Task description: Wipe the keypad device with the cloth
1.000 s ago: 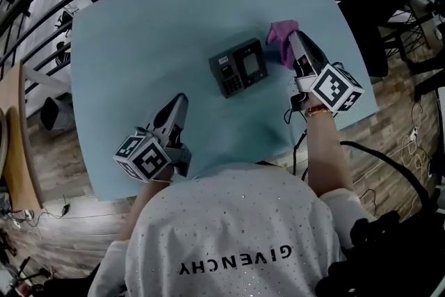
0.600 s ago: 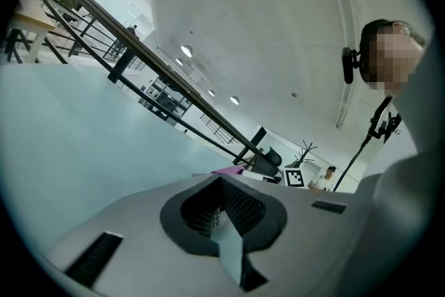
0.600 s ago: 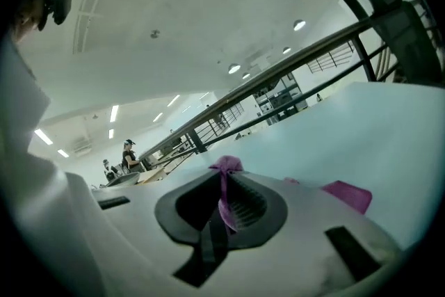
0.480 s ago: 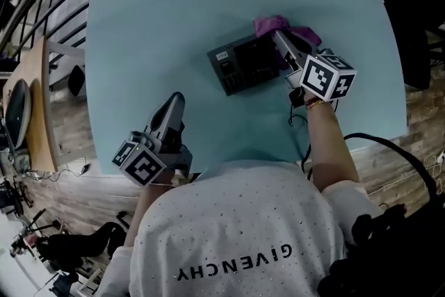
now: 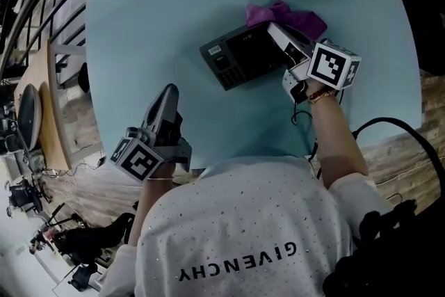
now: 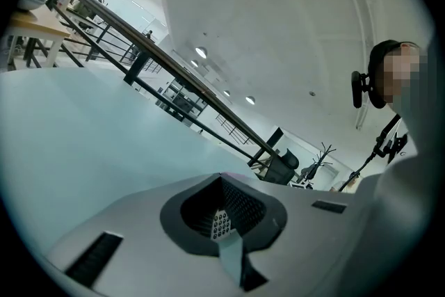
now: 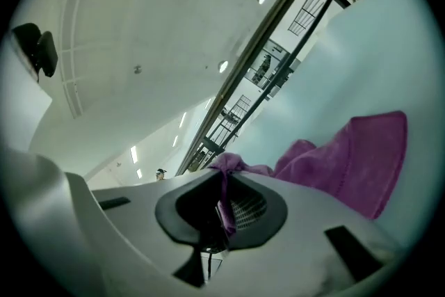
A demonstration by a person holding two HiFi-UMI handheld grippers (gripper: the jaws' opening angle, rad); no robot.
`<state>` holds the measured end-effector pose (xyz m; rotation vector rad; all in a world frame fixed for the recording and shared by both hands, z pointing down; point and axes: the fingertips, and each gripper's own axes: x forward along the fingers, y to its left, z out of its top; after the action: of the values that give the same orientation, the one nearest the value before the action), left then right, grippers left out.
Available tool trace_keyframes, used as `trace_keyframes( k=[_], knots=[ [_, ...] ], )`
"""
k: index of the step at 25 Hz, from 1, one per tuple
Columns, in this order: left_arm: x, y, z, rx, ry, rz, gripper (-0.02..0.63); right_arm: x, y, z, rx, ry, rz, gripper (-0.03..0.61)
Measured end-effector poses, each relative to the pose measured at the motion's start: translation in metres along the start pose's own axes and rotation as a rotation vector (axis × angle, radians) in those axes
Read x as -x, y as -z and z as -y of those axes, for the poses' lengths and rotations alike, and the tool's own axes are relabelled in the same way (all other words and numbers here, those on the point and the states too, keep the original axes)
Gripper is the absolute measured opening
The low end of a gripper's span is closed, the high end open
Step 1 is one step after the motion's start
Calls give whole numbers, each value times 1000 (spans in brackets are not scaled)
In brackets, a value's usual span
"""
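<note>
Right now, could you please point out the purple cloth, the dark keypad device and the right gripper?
purple cloth [image 5: 306, 19], head view, exposed folds
dark keypad device [image 5: 249, 52], head view, its screen
right gripper [image 5: 275, 30], head view, between fingertips

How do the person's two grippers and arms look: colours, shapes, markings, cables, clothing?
Both grippers are grey and taper to narrow jaws: the left gripper and the right gripper. Each carries a white cube with black square markers. A thin black cable loops by the right wrist, which wears a band. The shirt is pale, speckled and short-sleeved.
</note>
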<state>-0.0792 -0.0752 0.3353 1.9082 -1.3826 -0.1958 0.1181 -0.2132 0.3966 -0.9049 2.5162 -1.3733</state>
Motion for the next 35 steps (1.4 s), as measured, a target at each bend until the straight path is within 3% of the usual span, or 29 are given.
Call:
trace_keyframes(
  k=[8, 12, 14, 27, 35],
  knots=[
    [5, 8, 12, -65, 38, -38, 0, 5, 18, 3, -133, -8, -9, 29],
    [6, 10, 13, -52, 40, -26, 0, 7, 29, 10, -227, -2, -46, 29],
    [9, 8, 16, -55, 42, -19, 0, 9, 35, 9, -226, 17, -69, 29],
    [19, 13, 35, -74, 102, 2, 0, 35, 94, -6, 54, 176, -282, 31],
    [23, 16, 41, -71, 130, 10, 0, 43, 147, -3, 352, 297, -507, 29]
  ],
)
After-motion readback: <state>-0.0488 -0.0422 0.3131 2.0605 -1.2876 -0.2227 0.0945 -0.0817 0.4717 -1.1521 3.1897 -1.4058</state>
